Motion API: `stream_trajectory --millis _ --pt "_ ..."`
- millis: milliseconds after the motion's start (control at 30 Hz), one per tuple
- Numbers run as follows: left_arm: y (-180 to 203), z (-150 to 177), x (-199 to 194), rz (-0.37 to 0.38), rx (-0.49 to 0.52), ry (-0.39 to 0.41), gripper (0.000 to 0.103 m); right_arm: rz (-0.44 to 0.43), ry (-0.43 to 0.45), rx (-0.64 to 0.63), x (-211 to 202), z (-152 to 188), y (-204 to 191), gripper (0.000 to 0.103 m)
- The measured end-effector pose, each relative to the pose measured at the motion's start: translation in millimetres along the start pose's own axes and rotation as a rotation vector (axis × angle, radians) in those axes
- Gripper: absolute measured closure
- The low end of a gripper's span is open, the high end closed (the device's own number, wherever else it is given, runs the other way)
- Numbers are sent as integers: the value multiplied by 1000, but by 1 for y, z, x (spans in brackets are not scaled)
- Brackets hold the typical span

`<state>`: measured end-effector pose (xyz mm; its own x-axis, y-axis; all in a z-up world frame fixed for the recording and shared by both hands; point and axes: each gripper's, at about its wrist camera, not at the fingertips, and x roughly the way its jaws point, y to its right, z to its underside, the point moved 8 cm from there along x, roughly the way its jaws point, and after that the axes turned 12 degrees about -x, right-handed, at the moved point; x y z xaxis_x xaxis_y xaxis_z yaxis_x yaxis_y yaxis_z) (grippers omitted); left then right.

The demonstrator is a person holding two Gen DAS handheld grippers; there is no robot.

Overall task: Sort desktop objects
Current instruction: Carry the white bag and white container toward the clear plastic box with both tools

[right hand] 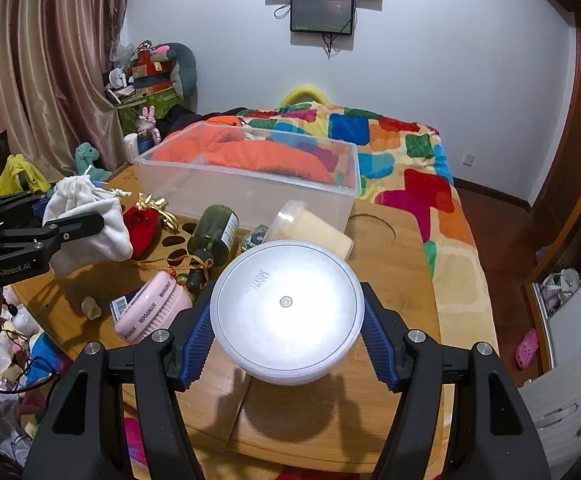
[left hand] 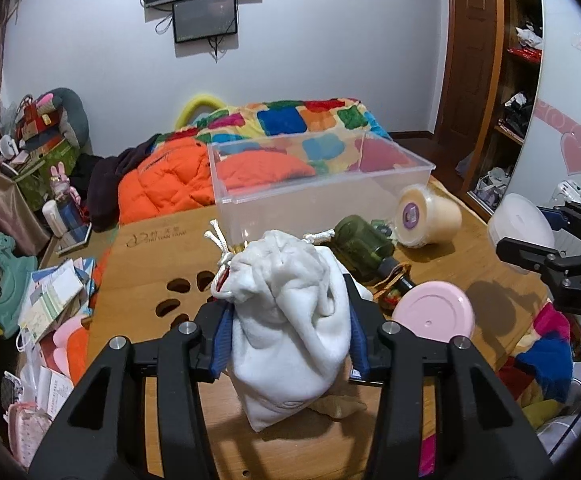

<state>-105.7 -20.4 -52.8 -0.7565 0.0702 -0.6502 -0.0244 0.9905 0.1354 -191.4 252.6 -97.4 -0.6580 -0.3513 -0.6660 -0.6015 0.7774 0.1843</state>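
left gripper: white pouch between jaws | right gripper: white tub between jaws

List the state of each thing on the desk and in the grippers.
Left hand-held gripper: shut on white pouch, lifted.
Right hand-held gripper: shut on white tub, lifted.
Clear bin: upright, open, empty.
Green bottle: lying down.
Beige tub: tipped sideways.
Pink case: on edge.
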Motion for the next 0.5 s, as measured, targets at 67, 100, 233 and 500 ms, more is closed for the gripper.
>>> stream_trajectory --millis 67,100,233,500 --pt "1 -4 -4 5 0 9 56 5 7 -6 -3 -3 0 40" --pt "2 -6 -6 7 0 14 56 5 13 -6 -4 -6 0 40" --pt "4 -15 -9 6 9 25 56 -1 29 -11 -8 -15 0 40" --pt "3 -36 -14 8 11 50 56 10 65 -48 -12 -39 -1 40"
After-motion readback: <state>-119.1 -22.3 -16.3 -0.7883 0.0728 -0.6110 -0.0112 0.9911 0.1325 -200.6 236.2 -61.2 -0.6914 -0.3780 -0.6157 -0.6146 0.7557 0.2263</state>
